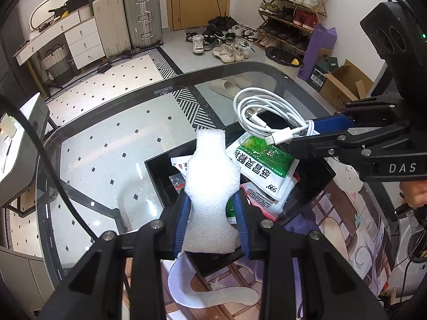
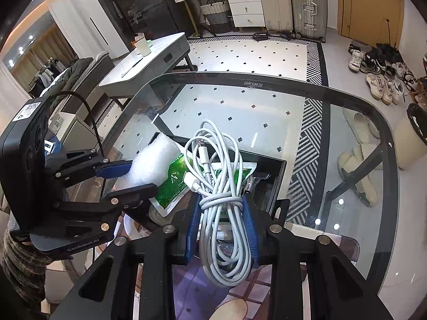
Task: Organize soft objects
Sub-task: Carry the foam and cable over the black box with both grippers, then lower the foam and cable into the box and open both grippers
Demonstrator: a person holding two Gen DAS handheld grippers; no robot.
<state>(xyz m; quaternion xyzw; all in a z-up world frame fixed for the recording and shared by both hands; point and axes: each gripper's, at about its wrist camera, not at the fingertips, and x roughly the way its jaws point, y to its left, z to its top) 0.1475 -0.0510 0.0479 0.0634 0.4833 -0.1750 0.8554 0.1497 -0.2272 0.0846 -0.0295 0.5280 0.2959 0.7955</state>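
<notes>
With the left tongs (image 1: 212, 222) pinching the foam piece (image 1: 210, 184) and the right tongs (image 2: 222, 226) clamped on the coiled white cable (image 2: 218, 176) above the black tray (image 1: 317, 178) (sachets inside), lower each gently before releasing.

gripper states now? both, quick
Left gripper: jaws closed on the foam, above the black tray.
Right gripper: jaws closed on the white cable.
</notes>
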